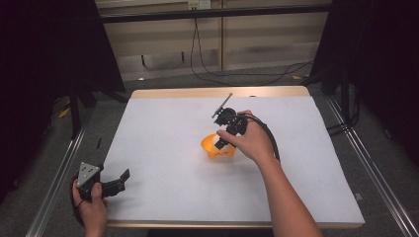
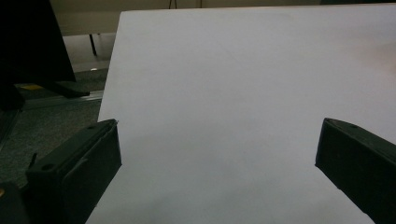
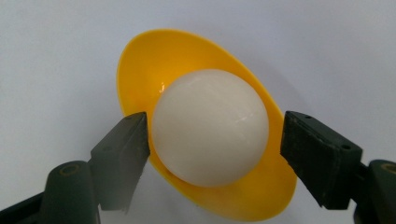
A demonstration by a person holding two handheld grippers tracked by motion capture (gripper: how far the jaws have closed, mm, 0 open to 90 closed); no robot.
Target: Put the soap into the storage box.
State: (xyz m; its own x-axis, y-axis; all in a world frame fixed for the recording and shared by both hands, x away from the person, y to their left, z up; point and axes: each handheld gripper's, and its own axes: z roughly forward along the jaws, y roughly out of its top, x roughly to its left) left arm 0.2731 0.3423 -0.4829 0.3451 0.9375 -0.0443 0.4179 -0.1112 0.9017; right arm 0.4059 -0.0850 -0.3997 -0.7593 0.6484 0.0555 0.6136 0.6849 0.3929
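Yellow plastic forms the shallow bowl (image 3: 140,60) holding a white ball (image 3: 210,126) near the middle of the desk (image 1: 163,128). Right tool (image 3: 215,135) straddles the ball, jaws open, one touching, the other just clear. Centre both jaws before closing, avoiding the bowl rim. Left tool (image 2: 217,154) rests wide open and empty near the front-left edge; open surface surrounds the bowl.
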